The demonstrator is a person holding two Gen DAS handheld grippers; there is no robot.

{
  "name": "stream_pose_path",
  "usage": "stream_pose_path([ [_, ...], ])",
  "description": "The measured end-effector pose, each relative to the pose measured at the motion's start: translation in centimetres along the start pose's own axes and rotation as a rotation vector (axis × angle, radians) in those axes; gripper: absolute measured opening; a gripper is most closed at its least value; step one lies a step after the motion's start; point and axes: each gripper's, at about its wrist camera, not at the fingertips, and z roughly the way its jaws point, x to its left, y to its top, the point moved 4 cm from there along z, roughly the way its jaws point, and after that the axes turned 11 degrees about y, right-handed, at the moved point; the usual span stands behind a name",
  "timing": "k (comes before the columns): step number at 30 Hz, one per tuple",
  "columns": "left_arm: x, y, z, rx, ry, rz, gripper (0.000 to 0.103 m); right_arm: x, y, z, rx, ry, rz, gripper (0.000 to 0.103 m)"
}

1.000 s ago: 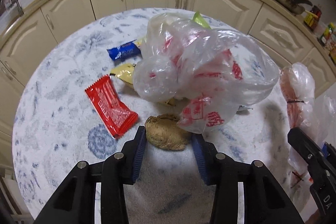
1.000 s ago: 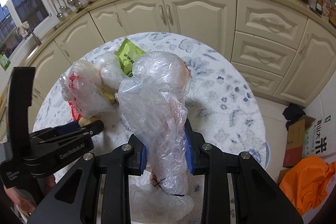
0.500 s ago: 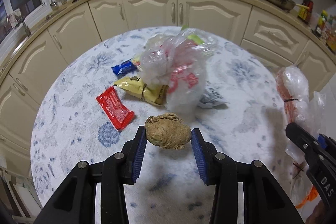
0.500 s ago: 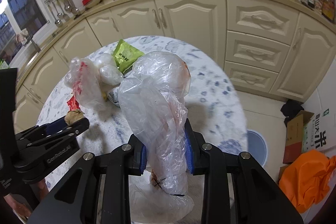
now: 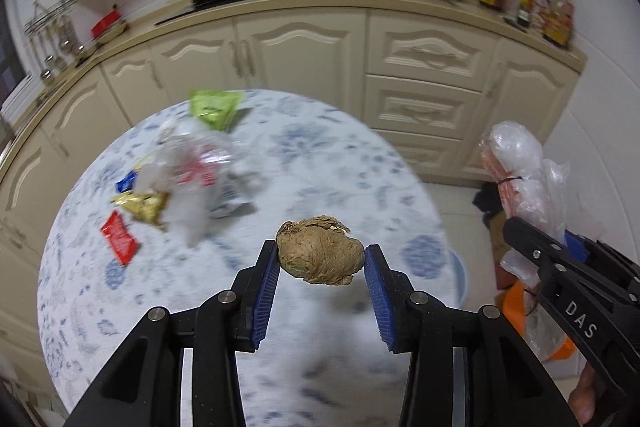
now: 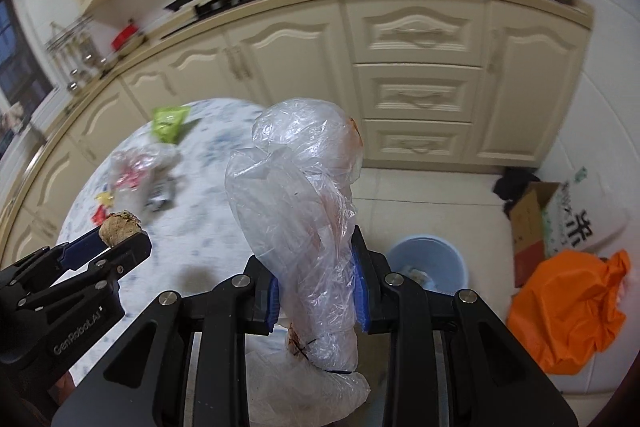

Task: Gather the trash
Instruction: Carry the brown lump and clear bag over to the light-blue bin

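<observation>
Two pieces of trash are gripped, one per tool. A brown crumpled lump is clamped between the blue pads of the left gripper, above the round patterned table. A clear plastic bag is pinched by the right gripper, clenched round its middle. Beyond, a blue bin is seen on the floor. Farther off on the table, a red wrapper, a gold wrapper and a green packet are left lying.

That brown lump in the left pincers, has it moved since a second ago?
Yes. The brown lump was beside the red wrapper on the table; now it is lifted clear and carried rightward, away from the wrapper.
</observation>
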Motion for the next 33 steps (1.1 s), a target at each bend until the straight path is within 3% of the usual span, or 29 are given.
stream_pose_path([
  [6,-5.9,0.4,-0.2,0.0,-0.063,0.085,0.039,-5.2,-0.1,-1.7,-0.015,-0.07,0.064,0.029],
  [14,-11.9,1.9,2.7,0.037,-0.107,0.163,0.039,-11.9,-0.5,-2.0,0.005,-0.145,0.141,0.029],
  [24,-19.1,3.2,7.7,0.099,-0.117,0.229,0.04,-17.5,-1.3,-0.8,0.043,-0.188,0.213,0.029],
  [33,-23.3,4.8,13.1,0.149,-0.11,0.253,0.04,-21.0,-1.5,0.7,0.08,-0.2,0.251,0.029],
])
